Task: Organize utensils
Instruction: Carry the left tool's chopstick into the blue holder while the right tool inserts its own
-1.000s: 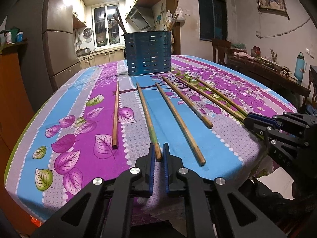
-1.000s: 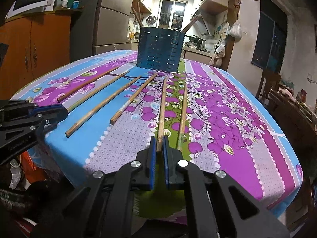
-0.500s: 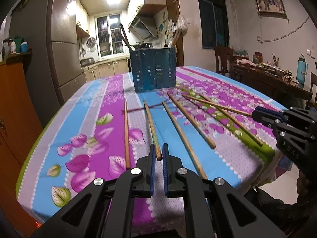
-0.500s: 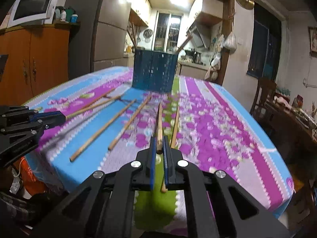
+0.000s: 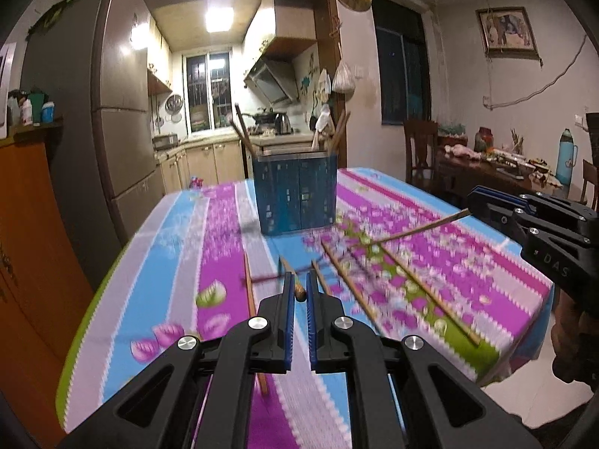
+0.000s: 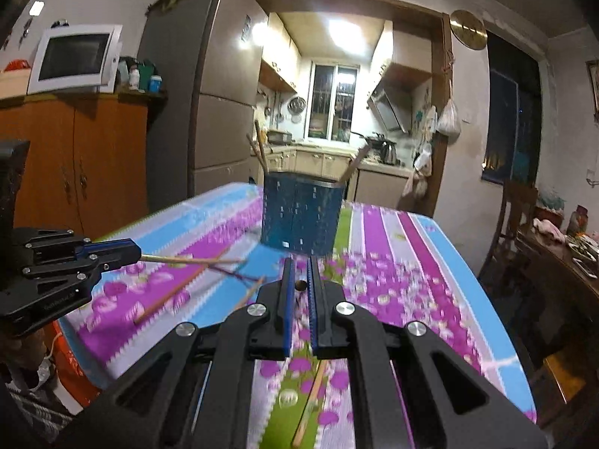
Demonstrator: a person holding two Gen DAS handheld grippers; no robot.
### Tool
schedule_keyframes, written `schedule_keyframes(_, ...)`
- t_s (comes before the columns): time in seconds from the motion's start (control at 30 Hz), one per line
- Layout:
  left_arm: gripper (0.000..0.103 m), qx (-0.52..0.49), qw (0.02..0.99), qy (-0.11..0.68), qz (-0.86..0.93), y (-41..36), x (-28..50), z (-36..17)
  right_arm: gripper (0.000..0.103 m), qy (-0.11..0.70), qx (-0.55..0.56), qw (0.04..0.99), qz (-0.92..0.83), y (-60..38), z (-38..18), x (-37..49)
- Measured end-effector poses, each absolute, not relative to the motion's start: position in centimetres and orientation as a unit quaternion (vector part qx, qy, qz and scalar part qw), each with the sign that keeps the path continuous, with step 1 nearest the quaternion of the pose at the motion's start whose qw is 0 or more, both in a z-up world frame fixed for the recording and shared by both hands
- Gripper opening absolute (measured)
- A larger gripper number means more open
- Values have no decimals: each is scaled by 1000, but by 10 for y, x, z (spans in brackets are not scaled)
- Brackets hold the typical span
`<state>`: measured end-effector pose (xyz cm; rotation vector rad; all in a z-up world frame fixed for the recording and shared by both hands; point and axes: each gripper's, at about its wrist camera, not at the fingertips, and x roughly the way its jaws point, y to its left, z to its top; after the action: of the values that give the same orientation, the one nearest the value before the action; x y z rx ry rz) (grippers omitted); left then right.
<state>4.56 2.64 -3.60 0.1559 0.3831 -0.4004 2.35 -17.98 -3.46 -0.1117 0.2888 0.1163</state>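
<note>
In the left wrist view, the only writing we can read is the embossed "DAS" on the black plastic side of the right gripper (image 5: 472, 202), which juts in from the right edge. Our left gripper (image 5: 298, 290) has its ribbed blue pads drawn in on the round butt end of a wooden chopstick (image 5: 295, 284), whose thin shaft points ahead over the table. The right gripper pinches another chopstick (image 5: 419, 229), a slim tan rod slanting down toward the cloth. 4 more chopsticks (image 5: 350, 284) lie loose on the tablecloth (image 5: 168, 262), a glossy sheet with blue, purple and green stripes and printed leaves. Beyond them stands the blue utensil holder (image 5: 295, 191), a perforated metal tub with several sticks leaning inside. A framed picture hangs on the far wall; we can read no caption on it.

In the right wrist view, the right gripper (image 6: 299, 286) clamps the round end of its chopstick (image 6: 299, 285), seen end-on between the blue pads. The left gripper (image 6: 136, 252) enters from the left, closed on its chopstick (image 6: 179, 260); faint lettering on its black side is too blurred to read. The holder (image 6: 301, 217) sits ahead at the middle of the table. Loose chopsticks (image 6: 176, 290) lie on the blurred cloth. A white microwave (image 6: 75, 58) rests on an orange wooden cabinet.
</note>
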Motion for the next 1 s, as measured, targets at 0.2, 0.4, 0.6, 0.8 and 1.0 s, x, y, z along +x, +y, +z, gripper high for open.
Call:
schedule_keyframes(0.2, 7, 73, 964, 158, -201, 26, 67, -3, 5, 128, -47, 987, 83, -188, -7, 48)
schedule_keyframes(0.4, 7, 60, 963, 150, -214, 28, 101, 23, 5, 112, -45, 988, 99, -193, 16, 74)
schedule_keyframes(0.6, 7, 46, 960, 155, -230, 26, 140, 47, 5, 110, -31, 986, 118, -201, 38, 107)
schedule_keyframes(0.8, 7, 35, 959, 150, -239, 24, 170, 74, 5, 107, -18, 985, 131, -201, 56, 133)
schedule_keyframes(1.0, 7, 45, 959, 125, -251, 14, 170, 96, 5, 102, -9, 985, 142, -201, 70, 142)
